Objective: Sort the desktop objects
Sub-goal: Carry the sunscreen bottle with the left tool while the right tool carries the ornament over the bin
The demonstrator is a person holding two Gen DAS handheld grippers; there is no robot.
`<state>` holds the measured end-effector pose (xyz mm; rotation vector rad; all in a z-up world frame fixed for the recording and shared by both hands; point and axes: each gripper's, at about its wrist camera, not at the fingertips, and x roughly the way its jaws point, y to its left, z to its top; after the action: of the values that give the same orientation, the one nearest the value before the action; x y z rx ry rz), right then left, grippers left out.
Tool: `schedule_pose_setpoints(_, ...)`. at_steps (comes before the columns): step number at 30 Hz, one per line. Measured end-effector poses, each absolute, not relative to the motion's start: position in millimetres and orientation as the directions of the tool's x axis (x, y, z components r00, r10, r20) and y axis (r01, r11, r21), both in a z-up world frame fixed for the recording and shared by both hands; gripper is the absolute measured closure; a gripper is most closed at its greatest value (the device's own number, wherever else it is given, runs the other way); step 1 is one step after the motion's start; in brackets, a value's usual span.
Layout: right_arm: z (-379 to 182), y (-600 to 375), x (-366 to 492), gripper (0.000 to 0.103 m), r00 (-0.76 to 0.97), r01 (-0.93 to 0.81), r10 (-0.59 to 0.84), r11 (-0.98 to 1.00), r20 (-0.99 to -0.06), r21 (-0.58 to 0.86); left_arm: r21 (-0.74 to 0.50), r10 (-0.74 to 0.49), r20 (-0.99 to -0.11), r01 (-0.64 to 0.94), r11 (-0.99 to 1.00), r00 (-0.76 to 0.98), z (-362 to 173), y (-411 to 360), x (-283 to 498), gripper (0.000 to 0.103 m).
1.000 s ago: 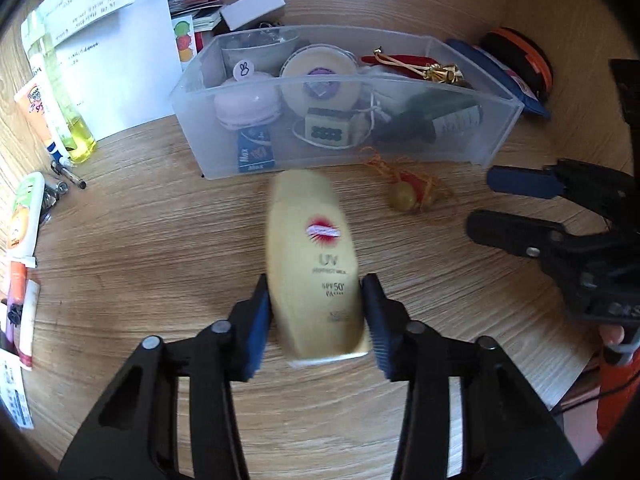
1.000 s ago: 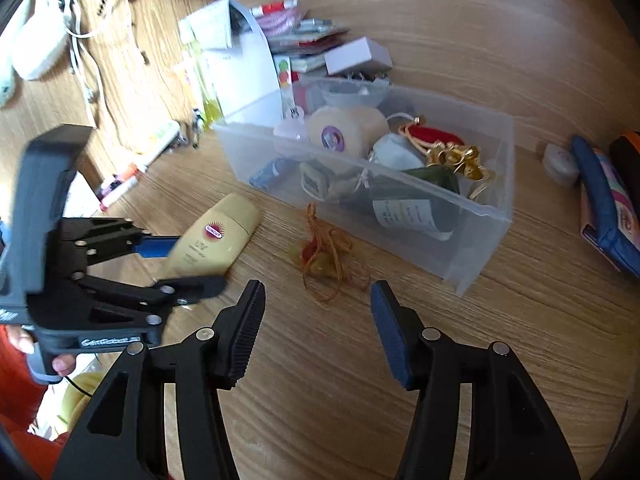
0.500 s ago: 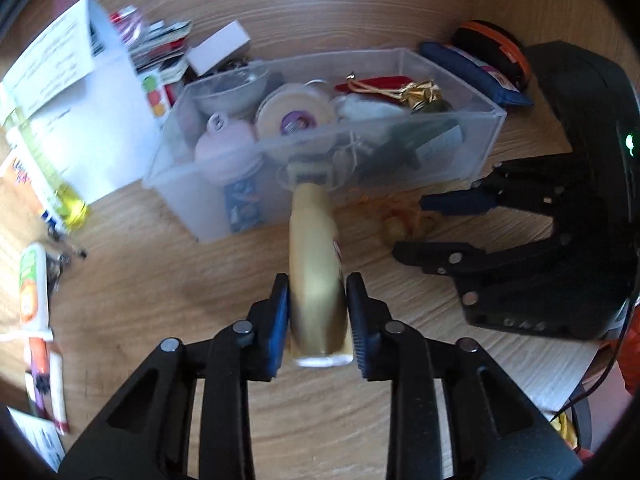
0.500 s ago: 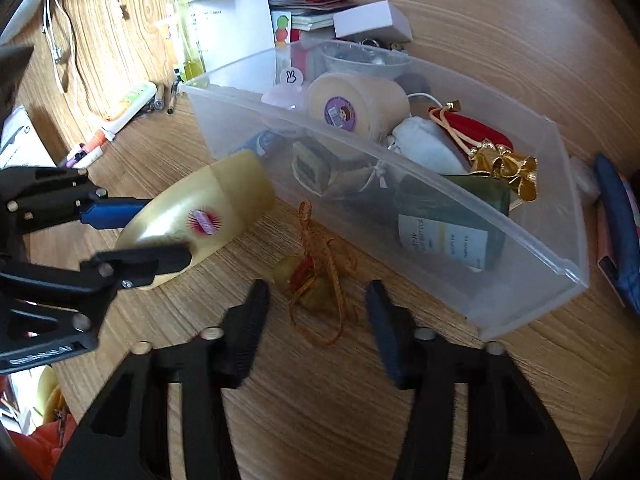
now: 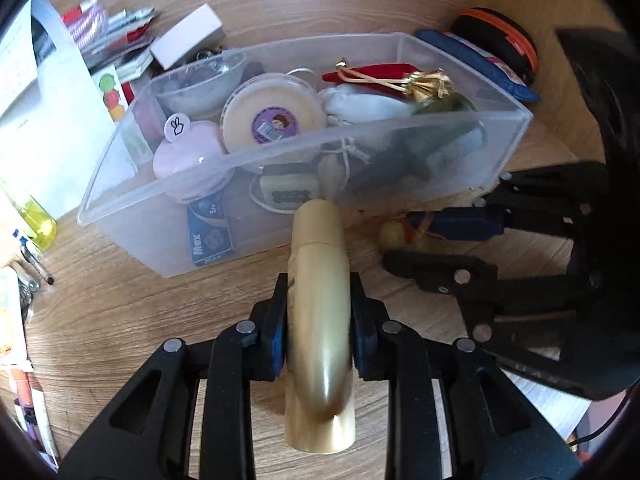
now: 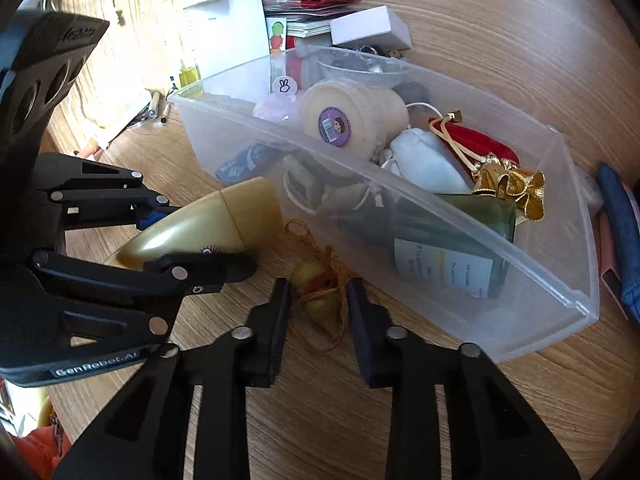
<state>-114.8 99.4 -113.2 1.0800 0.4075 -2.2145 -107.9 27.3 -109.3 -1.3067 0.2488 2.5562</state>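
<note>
My left gripper (image 5: pixel 318 312) is shut on a gold sunscreen bottle (image 5: pixel 320 320), held edge-up above the desk with its cap just in front of the clear plastic bin's (image 5: pixel 120 184) near wall. The bottle (image 6: pixel 208 228) and left gripper also show in the right wrist view. My right gripper (image 6: pixel 318 300) is low over the desk, its jaws partly closed on either side of a yellow-green gourd charm with orange cord (image 6: pixel 316 296). I cannot tell whether the pads touch it. The charm (image 5: pixel 400 234) lies by the bin's front wall.
The bin (image 6: pixel 580 312) holds a round cream tin (image 6: pixel 340 120), a white pouch, a red and gold pouch, a green box and other small items. Papers, a white box (image 6: pixel 368 26) and pens lie behind and left. A blue case (image 6: pixel 620 232) lies right.
My left gripper lifted the bottle, turned it on edge and carried it toward the bin. My right gripper moved forward and down around the charm and its jaws narrowed.
</note>
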Motion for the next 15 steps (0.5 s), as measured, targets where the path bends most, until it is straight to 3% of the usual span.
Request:
schedule_pose_setpoints(9,-108,107,-111,0.084,-0.461,0.662,-0.442,-0.748,-0.77,0.033,-0.104,0.208,-0.772,-0.203,-0.974,-0.601,-99,-3,-91,0.078)
schedule_pose_setpoints(15,-90,118,-106,0.084,-0.448,0.656,-0.506,-0.746,-0.737,0.113,-0.092,0.188,-0.732,-0.178,-0.98,-0.655,-73,-14,-73,0.078)
